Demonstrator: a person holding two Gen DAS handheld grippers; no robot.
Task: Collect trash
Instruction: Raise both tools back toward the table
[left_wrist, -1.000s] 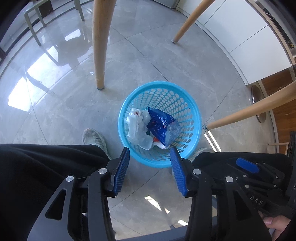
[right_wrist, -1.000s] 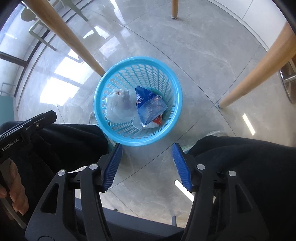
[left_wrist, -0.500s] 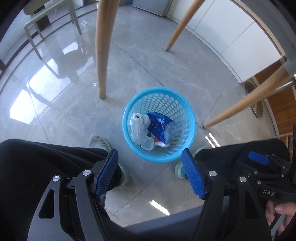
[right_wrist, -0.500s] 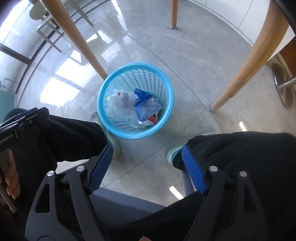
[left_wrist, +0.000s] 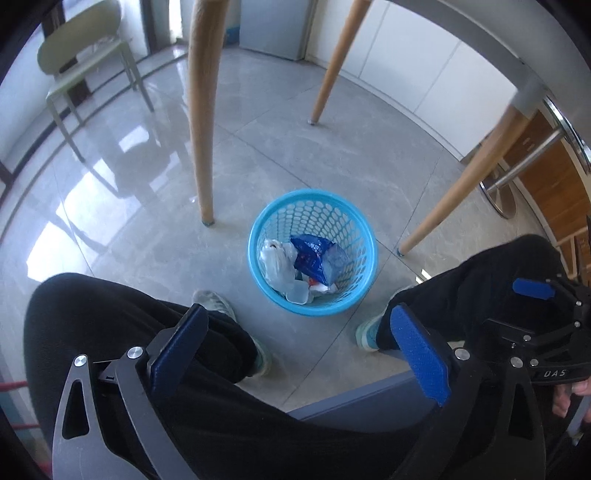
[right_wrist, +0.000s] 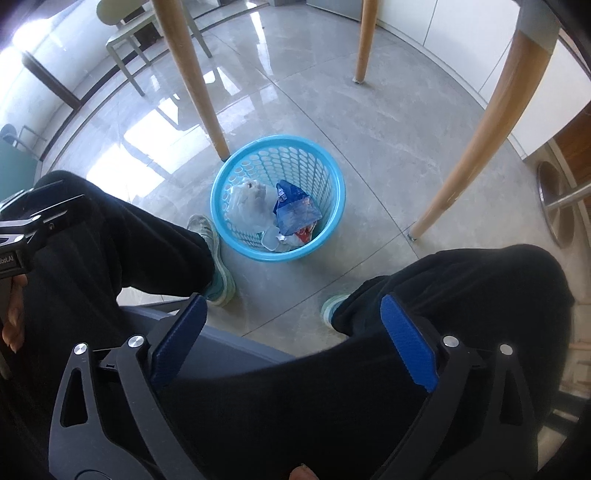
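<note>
1. A round light-blue perforated plastic basket (left_wrist: 313, 254) is seen on the grey tiled floor (left_wrist: 155, 229), between the wooden legs (left_wrist: 201, 110).
2. A blue crinkled wrapper (left_wrist: 317, 254) and white plastic bag (left_wrist: 275, 260) are held inside the basket.
3. The left gripper (left_wrist: 295, 347) and right gripper (right_wrist: 291, 336) are raised above the basket; their jaws have just been opening, are spread wide, and nothing is between them.

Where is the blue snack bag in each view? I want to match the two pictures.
Left wrist view: the blue snack bag lies near the picture's centre, in the blue basket, right of the white plastic bag.
Right wrist view: it lies just above centre, again right of that white bag.
Shared landmark: the wooden table leg behind the basket's left side.
</note>
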